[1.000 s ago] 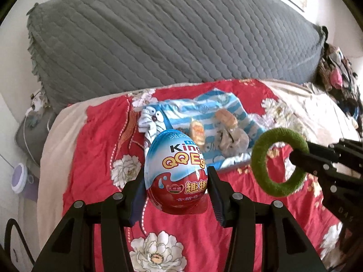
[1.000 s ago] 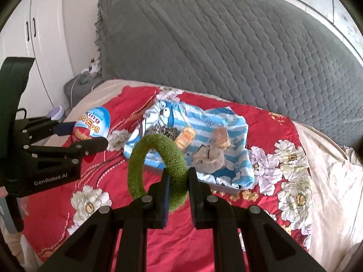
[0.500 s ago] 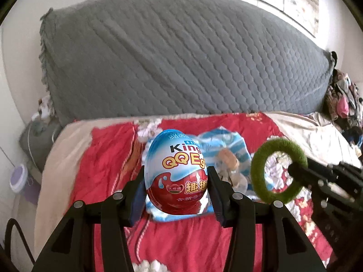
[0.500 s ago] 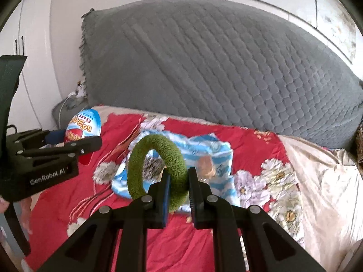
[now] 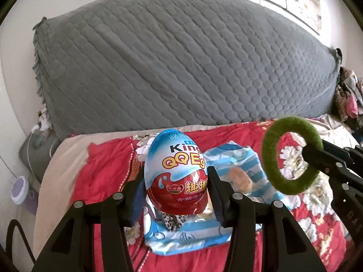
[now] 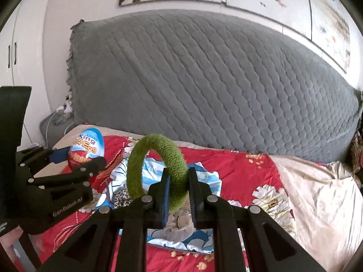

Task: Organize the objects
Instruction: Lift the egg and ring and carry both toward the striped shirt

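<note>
Up above the bed, the left gripper [image 5: 176, 192] is clamped on a toy egg [image 5: 175, 172], its two fingers pressing the lower red half from either side while the blue top with yellow lettering stands upright between them. In the right wrist view the same egg [image 6: 87, 148] shows at the left, held clear of the bedding with the left gripper's black frame around it.

The right gripper [image 6: 178, 188] is pinched tight on a green fuzzy ring [image 6: 158, 170], gripping its right-hand side so that the ring stands on edge above the fingers. From the left wrist view the ring [image 5: 291, 155] hangs at the right, well apart from the egg, with the right gripper's dark fingers closed on its far side.

Below both tools lies a red flowered bedspread [image 5: 102, 174], and on it a blue and white striped cloth [image 5: 199, 233] printed with cartoon figures. It is spread flat and serves as the only holder in sight. On it rest a pale orange rounded thing [image 5: 240, 178], blurred, and a piece of leopard-print fabric [image 5: 175, 221] just under the egg. In the right wrist view the leopard-print piece [image 6: 121, 198] lies on the cloth's left part and a greyish crumpled thing [image 6: 181, 223] sits partly hidden behind the right gripper's fingers. Neither the egg nor the ring touches the cloth.

A big grey quilted cushion [image 6: 215, 86] leans against the wall behind the bed, and a cream sheet [image 6: 317, 192] covers the right side.
</note>
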The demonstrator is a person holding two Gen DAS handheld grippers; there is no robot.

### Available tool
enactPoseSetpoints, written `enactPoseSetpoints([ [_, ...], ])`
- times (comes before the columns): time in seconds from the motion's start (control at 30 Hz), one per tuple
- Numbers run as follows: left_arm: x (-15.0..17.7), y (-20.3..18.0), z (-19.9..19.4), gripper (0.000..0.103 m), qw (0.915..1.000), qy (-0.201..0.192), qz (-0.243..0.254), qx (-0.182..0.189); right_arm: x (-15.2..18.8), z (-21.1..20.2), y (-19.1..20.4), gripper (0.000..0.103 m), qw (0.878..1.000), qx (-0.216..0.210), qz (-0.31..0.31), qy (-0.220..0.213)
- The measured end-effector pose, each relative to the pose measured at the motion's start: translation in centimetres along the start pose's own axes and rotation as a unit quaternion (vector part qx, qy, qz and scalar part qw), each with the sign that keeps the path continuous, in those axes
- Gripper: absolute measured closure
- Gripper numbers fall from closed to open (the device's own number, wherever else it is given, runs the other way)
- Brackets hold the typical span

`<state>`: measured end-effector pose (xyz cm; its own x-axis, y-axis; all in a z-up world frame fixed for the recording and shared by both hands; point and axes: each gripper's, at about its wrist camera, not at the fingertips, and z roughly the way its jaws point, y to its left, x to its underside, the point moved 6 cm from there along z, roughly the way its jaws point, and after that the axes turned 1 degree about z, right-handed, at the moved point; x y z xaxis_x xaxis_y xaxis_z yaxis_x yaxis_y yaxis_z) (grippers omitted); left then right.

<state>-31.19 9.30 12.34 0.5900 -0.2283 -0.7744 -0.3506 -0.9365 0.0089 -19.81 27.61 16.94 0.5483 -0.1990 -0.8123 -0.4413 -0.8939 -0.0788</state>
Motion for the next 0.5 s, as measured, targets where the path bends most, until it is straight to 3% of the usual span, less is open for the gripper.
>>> enactPoseSetpoints([
  [0.27,1.9,-0.1,5.2,0.051,0.9993,0.035,-0.016,-0.002,2.1,5.1,-1.7,0.088,0.999,0.004,0.011,0.046],
  [0.5,3.3,-1.2,7.9,0.051,0.9991,0.043,0.0,-0.002,3.6,8.4,-2.3,0.088,0.997,0.01,0.015,0.069],
])
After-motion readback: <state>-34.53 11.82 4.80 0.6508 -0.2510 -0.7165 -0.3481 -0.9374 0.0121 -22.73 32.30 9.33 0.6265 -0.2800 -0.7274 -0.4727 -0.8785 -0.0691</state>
